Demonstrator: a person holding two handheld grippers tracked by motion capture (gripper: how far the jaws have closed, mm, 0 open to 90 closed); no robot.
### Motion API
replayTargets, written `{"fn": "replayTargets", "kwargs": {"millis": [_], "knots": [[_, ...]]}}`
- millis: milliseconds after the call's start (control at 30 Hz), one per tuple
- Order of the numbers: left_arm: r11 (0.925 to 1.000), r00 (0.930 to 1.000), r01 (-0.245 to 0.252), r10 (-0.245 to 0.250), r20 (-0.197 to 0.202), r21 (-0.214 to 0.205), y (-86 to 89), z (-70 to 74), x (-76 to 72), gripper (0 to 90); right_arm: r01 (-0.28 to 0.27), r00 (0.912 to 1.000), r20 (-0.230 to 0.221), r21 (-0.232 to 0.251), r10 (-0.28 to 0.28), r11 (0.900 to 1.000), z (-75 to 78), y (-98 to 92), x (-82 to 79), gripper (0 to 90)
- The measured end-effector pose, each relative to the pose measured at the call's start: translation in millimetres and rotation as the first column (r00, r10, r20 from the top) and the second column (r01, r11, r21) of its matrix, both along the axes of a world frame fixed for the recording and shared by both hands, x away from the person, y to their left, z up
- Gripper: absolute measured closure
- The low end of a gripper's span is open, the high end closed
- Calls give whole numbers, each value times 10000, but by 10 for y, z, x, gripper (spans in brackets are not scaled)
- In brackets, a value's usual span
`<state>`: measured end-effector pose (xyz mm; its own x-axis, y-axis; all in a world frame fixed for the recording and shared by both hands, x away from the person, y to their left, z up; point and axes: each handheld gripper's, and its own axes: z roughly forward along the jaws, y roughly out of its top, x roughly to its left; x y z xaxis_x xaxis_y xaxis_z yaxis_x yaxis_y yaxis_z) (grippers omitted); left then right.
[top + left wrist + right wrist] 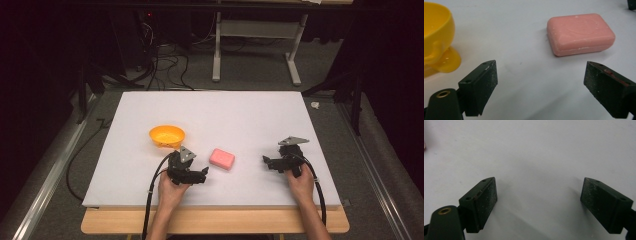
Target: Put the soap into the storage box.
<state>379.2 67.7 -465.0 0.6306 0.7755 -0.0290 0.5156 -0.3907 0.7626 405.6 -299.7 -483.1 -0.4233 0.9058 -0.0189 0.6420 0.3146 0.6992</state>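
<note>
White tabletop (240, 115), flat board on a wooden bench. Pink rectangular soap bar with rounded corners (222, 158) lies flat on it, roughly midway between the two hands, nearer the left one.

Left gripper (200, 175): held low over the table, pointing toward the soap. In the left gripper view its jaws stand wide apart with bare white surface between them; the soap bar (580, 33) sits ahead of the jaws, clear of both pads, untouched. Nothing held.

Yellow plastic bowl (167, 136), empty as far as can be seen, sits just behind the left gripper, apart from the soap.

Right gripper (269, 162): resting well to the right of the soap, jaws likewise spread wide, nothing between them but tabletop.
</note>
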Motion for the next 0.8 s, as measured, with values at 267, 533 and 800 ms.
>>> {"fn": "replayTargets", "kwargs": {"millis": [267,533,800], "knots": [[9992,9998,197,-195,65,-338,-119,72,-8,111,1,10000,1,0,-1,10000,0,0,0,145],[9981,10000,-70,69,-18,-617,-198,87,25,112,-6,10000,8,-6,6,10000,0,0,0,145],[9951,9998,-194,184,-107,-970,-241,138,68,98,-6,10000,7,-6,6,10000,0,0,0,145]]}}
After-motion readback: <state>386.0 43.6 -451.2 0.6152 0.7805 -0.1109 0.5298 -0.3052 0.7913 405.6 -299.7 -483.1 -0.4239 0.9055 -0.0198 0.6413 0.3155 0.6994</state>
